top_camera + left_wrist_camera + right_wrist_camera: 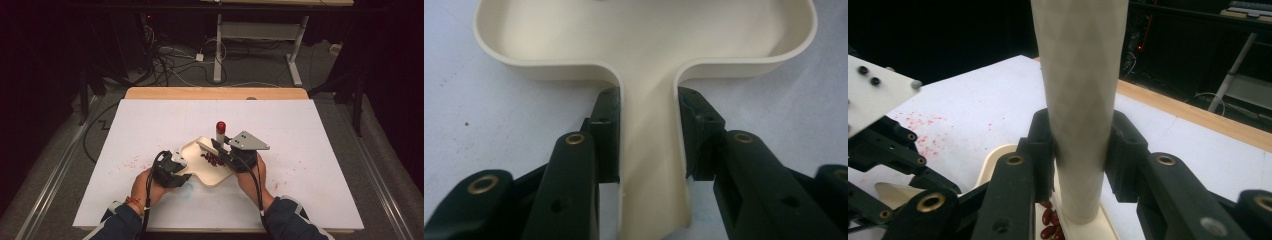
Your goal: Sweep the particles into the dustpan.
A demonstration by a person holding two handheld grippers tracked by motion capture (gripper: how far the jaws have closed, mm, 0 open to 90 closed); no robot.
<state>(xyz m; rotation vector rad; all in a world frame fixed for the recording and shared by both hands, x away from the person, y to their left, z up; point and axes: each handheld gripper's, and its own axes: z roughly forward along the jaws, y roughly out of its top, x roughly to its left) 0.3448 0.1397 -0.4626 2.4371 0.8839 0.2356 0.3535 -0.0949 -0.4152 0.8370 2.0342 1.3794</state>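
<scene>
Cream plastic dustpan (pixel 210 167) and brush handle (pixel 1080 100), each pinched by us.
Nearest, our left gripper (pixel 648 145) clamps the dustpan's handle; farther on, our right gripper (pixel 1079 150) squeezes the brush handle above red beans (pixel 212 159) mid-table.

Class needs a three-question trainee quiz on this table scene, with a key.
1. True or false: the left tool is shut on the handle of the cream scoop.
2. What lies in the scoop? A red beans; B coins; C screws.
3. Which tool grips the cream rod?
Key: 1 true; 2 A; 3 the right tool.
</scene>
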